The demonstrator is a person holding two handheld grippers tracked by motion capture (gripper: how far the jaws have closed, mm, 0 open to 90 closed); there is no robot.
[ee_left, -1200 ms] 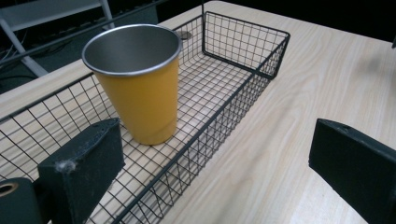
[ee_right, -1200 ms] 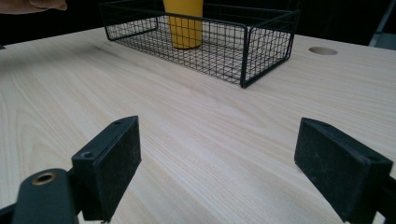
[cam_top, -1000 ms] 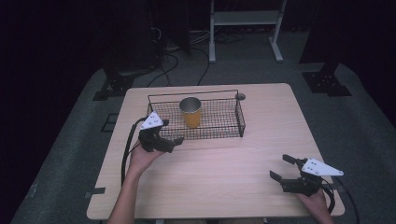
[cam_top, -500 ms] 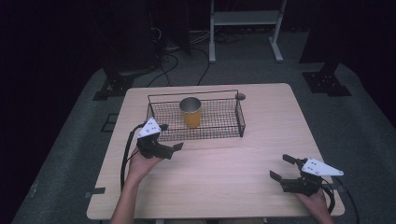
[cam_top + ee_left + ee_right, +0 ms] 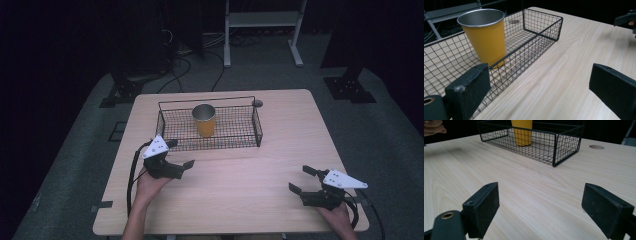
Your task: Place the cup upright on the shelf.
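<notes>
My left gripper (image 5: 181, 159) hangs released just off the wire basket's (image 5: 258, 125) front-left corner; my right gripper (image 5: 303, 181), also released, sits near the table's (image 5: 280, 155) front-right corner. The yellow cup (image 5: 204, 120) stands upright mid-basket (steel rim up). Reaching in low, I'd likely snag the mesh and drag the basket.

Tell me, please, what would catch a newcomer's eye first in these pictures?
Probably the yellow cup, standing upright in the black wire basket at the far middle of the wooden table. Next, the two open grippers: the left gripper just before the basket's near left corner, the right gripper near the table's near right corner.
</notes>
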